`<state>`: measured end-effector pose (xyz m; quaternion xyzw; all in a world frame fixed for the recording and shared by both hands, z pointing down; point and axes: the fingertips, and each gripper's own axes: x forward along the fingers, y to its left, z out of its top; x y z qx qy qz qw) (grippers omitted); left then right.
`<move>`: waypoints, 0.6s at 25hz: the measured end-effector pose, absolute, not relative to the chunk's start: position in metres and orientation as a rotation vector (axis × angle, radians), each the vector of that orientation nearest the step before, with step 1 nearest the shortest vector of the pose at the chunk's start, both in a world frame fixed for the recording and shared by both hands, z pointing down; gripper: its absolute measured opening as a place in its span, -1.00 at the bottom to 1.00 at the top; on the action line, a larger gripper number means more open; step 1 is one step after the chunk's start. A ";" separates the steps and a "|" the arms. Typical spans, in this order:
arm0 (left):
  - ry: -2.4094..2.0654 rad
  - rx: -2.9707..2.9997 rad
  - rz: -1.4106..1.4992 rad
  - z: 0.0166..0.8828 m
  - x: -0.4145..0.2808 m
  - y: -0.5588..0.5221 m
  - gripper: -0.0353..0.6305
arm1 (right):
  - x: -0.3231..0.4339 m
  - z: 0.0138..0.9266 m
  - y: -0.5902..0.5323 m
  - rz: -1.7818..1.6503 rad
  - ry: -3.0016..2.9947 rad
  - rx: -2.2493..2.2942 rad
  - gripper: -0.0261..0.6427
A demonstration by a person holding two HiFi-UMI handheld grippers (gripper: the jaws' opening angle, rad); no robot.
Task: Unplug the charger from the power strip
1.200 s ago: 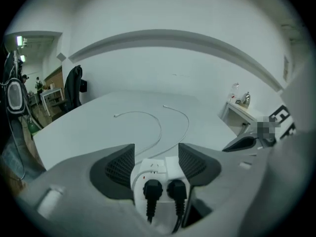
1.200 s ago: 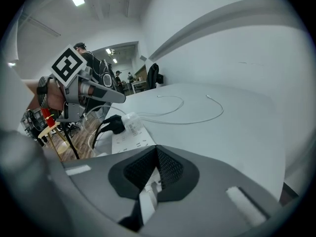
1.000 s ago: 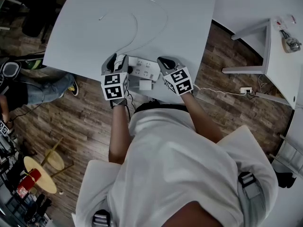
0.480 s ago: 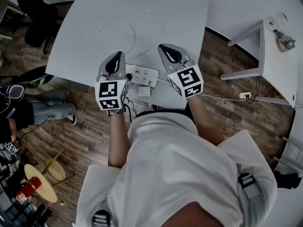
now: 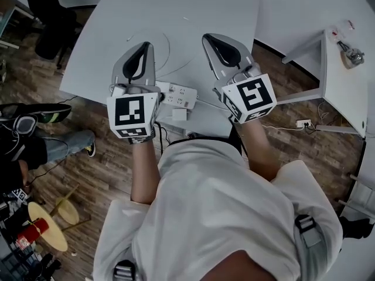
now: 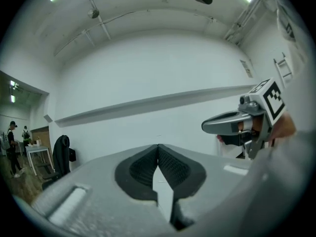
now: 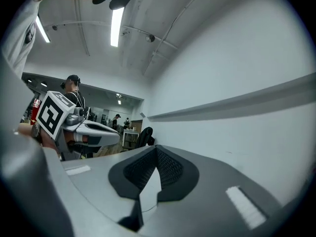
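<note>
Left gripper (image 5: 143, 45) risen, closed, charger (image 5: 179, 115) below it

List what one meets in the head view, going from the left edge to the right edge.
yellow round stool → left gripper → power strip → right gripper → small white side table

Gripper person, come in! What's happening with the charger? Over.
Left gripper and right gripper shut, empty, up above the table. Charger lies beside the power strip, looks unplugged. Nothing blocking it.
</note>
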<state>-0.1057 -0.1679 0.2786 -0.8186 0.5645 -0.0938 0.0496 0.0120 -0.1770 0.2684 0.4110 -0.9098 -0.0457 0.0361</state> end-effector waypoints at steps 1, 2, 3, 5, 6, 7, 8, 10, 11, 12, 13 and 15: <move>1.719 -2.478 -0.299 0.275 -0.107 -0.168 -0.88 | 0.012 0.263 -0.176 -0.153 -2.800 1.266 -0.92; 1.721 -2.465 -0.308 0.273 -0.108 -0.168 -0.88 | 0.012 0.260 -0.176 -0.162 -2.806 1.268 -0.92; 1.724 -2.459 -0.311 0.272 -0.109 -0.168 -0.88 | 0.012 0.258 -0.176 -0.166 -2.809 1.268 -0.92; 1.730 -2.458 -0.308 0.271 -0.110 -0.167 -0.88 | 0.012 0.257 -0.175 -0.163 -2.811 1.266 -0.92; 1.730 -2.459 -0.306 0.271 -0.110 -0.166 -0.88 | 0.012 0.258 -0.175 -0.158 -2.812 1.266 -0.92; 1.728 -2.460 -0.306 0.271 -0.109 -0.165 -0.88 | 0.012 0.258 -0.174 -0.151 -2.814 1.267 -0.92; 1.725 -2.464 -0.306 0.272 -0.108 -0.165 -0.88 | 0.013 0.259 -0.174 -0.144 -2.815 1.267 -0.92; 1.721 -2.473 -0.311 0.275 -0.107 -0.166 -0.88 | 0.013 0.260 -0.174 -0.138 -2.812 1.270 -0.92; 1.721 -2.477 -0.318 0.277 -0.106 -0.167 -0.88 | 0.014 0.261 -0.174 -0.138 -2.808 1.271 -0.92; 1.724 -2.479 -0.326 0.279 -0.106 -0.167 -0.88 | 0.014 0.261 -0.174 -0.139 -2.805 1.273 -0.92; 1.727 -2.481 -0.334 0.282 -0.106 -0.167 -0.88 | 0.015 0.262 -0.174 -0.140 -2.802 1.275 -0.92; 1.731 -2.486 -0.342 0.285 -0.106 -0.167 -0.88 | 0.015 0.263 -0.174 -0.142 -2.797 1.275 -0.92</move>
